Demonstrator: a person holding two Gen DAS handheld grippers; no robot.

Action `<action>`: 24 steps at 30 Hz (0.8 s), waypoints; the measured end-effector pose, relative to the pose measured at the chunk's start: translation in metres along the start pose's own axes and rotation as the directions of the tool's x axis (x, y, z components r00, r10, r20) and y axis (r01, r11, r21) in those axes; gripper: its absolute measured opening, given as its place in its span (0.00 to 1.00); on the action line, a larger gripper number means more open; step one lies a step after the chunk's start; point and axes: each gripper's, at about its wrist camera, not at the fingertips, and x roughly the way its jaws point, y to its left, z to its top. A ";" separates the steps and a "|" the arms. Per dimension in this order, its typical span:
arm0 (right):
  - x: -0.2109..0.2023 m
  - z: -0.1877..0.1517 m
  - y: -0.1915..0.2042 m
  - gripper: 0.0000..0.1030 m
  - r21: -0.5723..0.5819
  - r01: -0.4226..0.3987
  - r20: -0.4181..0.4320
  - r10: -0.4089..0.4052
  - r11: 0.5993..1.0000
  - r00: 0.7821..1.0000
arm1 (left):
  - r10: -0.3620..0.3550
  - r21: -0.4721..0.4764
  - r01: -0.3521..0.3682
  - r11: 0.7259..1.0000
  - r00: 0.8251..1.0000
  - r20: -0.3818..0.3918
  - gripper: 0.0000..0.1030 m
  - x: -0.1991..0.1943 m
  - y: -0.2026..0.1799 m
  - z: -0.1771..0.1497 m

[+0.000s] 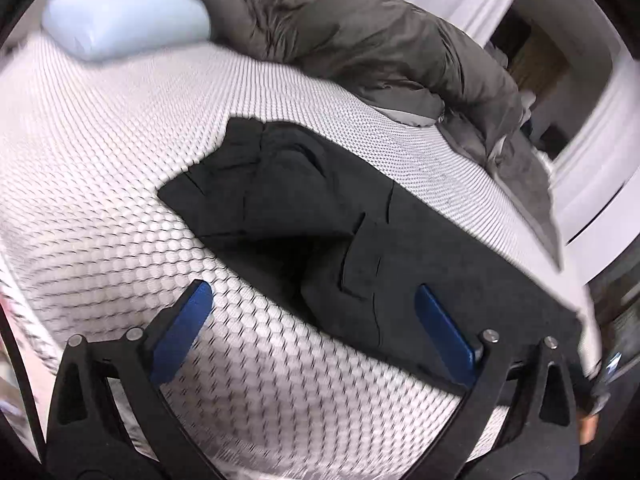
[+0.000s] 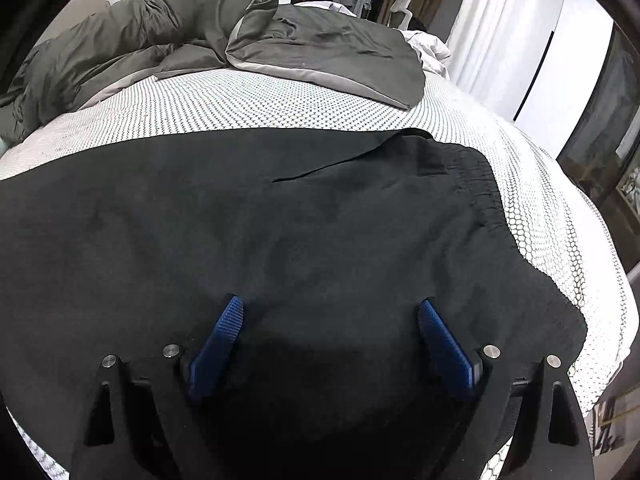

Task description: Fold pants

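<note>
Both grippers are held spread, nothing gripped: left gripper (image 1: 316, 300) over mattress (image 1: 120, 152) at the hem end, right gripper (image 2: 330, 316) low over the pants (image 2: 280, 220), probably seeking grasp points. Pants lie flat mid-mattress; duvet (image 2: 312, 48) is bunched far.

Your pants (image 2: 280, 232) lie flat on the mattress (image 2: 240, 100), waistband (image 2: 484, 192) toward the right; the duvet (image 2: 200, 36) is bunched behind them; the pillow (image 1: 124, 28) sits far left of it.
</note>
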 end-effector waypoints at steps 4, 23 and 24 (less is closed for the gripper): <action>0.001 0.000 -0.002 0.89 -0.002 -0.006 0.004 0.006 1.000 1.000 | 0.001 -0.140 -0.001 0.990 1.000 -0.001 0.89 0.029 0.026 0.038; 0.005 -0.001 -0.001 0.94 -0.001 0.002 0.003 -0.002 1.000 1.000 | 0.264 0.060 -0.274 0.960 0.955 0.134 0.61 0.024 0.038 0.067; 0.006 -0.001 -0.001 0.94 0.000 0.002 0.003 -0.002 1.000 1.000 | 0.243 0.063 -0.255 0.965 0.957 0.159 0.54 0.020 0.038 0.067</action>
